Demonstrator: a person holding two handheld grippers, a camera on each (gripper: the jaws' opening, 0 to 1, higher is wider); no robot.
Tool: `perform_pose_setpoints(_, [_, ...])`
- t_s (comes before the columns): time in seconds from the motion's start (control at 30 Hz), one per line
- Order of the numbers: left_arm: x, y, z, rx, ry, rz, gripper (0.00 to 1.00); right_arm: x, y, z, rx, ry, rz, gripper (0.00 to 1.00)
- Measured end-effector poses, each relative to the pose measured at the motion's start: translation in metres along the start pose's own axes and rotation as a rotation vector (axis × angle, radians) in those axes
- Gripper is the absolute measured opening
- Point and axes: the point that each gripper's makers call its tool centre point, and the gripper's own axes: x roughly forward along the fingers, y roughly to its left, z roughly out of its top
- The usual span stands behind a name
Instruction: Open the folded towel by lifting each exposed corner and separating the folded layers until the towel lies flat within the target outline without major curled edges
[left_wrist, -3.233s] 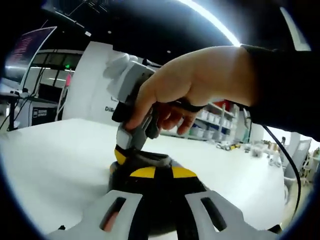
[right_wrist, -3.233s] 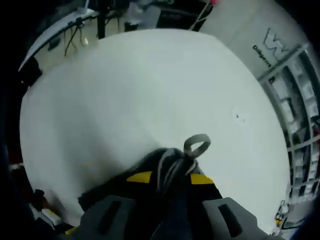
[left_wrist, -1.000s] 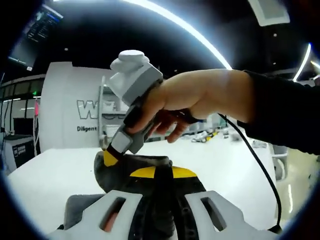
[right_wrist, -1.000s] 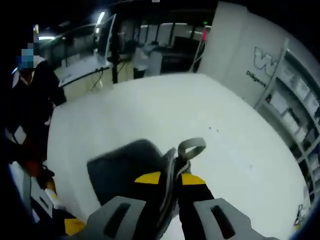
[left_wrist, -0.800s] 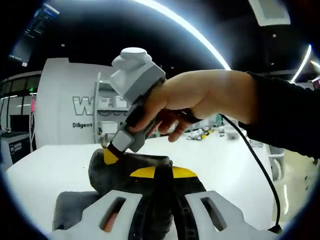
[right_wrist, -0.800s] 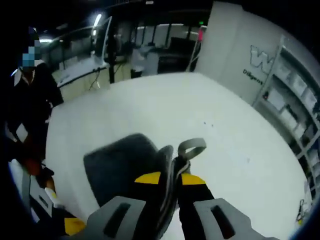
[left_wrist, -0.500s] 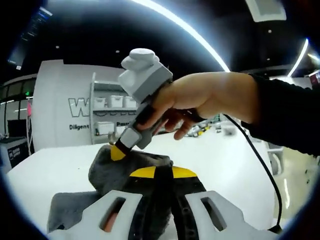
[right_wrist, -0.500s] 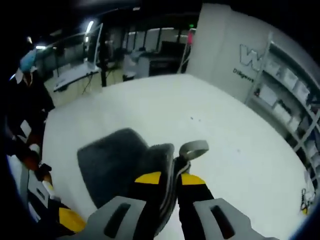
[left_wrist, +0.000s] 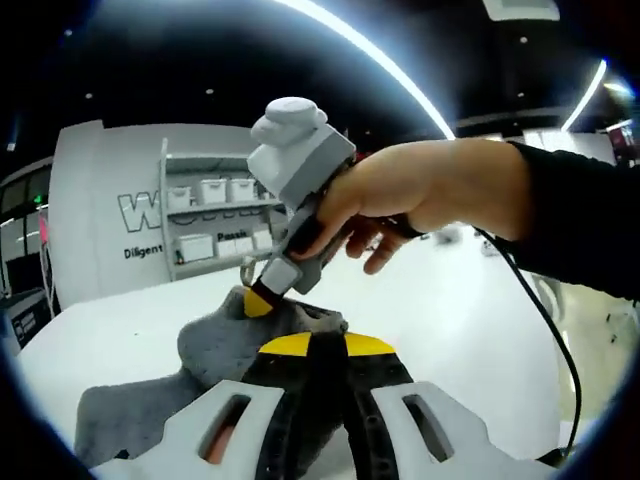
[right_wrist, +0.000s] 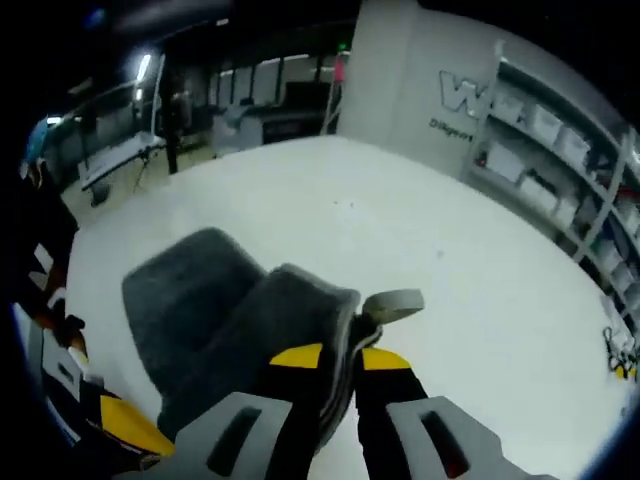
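Both grippers pinch the same raised edge of a dark grey towel (right_wrist: 215, 310) above a white desk (right_wrist: 330, 215), a hold that appears meant to peel the upper folded layer away from the one below. In the right gripper view, the right gripper (right_wrist: 337, 362) has its yellow-tipped fingers (right_wrist: 296, 357) closed on the towel's corner, where a grey hanging loop (right_wrist: 393, 304) sticks out past the tips. From that pinch the cloth drapes down and away to the desk, one rounded flap lying flat on the white surface well inside its edges; no target outline can be made out.

In the left gripper view, the left gripper (left_wrist: 315, 347) likewise has its fingers shut on a ridge of the towel (left_wrist: 225, 340), lifted clear of the desk (left_wrist: 150, 310). Just beyond it, a person's hand (left_wrist: 420, 200) in a dark sleeve wraps the grey handle of the right gripper (left_wrist: 262, 300), angled down so its yellow tip bites the fabric beside the left one. By the look of it, the unfolding is under way and the towel not yet flat.
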Motion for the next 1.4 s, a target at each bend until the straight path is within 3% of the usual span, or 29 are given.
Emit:
perform_pose_setpoints(0.23, [0.013,-0.015,-0.024,-0.024,0.073,-0.044,0.08,0.003,-0.015,-0.021,0.067,-0.018,0.015,0.06])
perform_pose_setpoints(0.5, [0.019,-0.025,-0.036,-0.025,0.107,-0.058,0.11,0.015,-0.019,-0.036,0.11,-0.024,0.03,0.06])
perform_pose_setpoints(0.97, [0.023,-0.047,-0.056,-0.16,0.205,-0.158,0.18,0.023,-0.022,-0.052,0.109,-0.01,0.02,0.08])
perform_pose_setpoints(1.17, [0.024,-0.054,-0.067,-0.185,0.26,-0.201,0.21,0.026,-0.03,-0.059,0.064,0.007,-0.021,0.18])
perform_pose_setpoints(1.23, [0.025,-0.057,-0.073,-0.192,0.285,-0.216,0.22,0.026,-0.038,-0.061,0.048,0.019,-0.061,0.28])
perform_pose_setpoints(1.4, [0.022,-0.059,-0.065,-0.22,0.268,-0.242,0.3,0.024,-0.06,-0.061,0.033,0.019,-0.155,0.53])
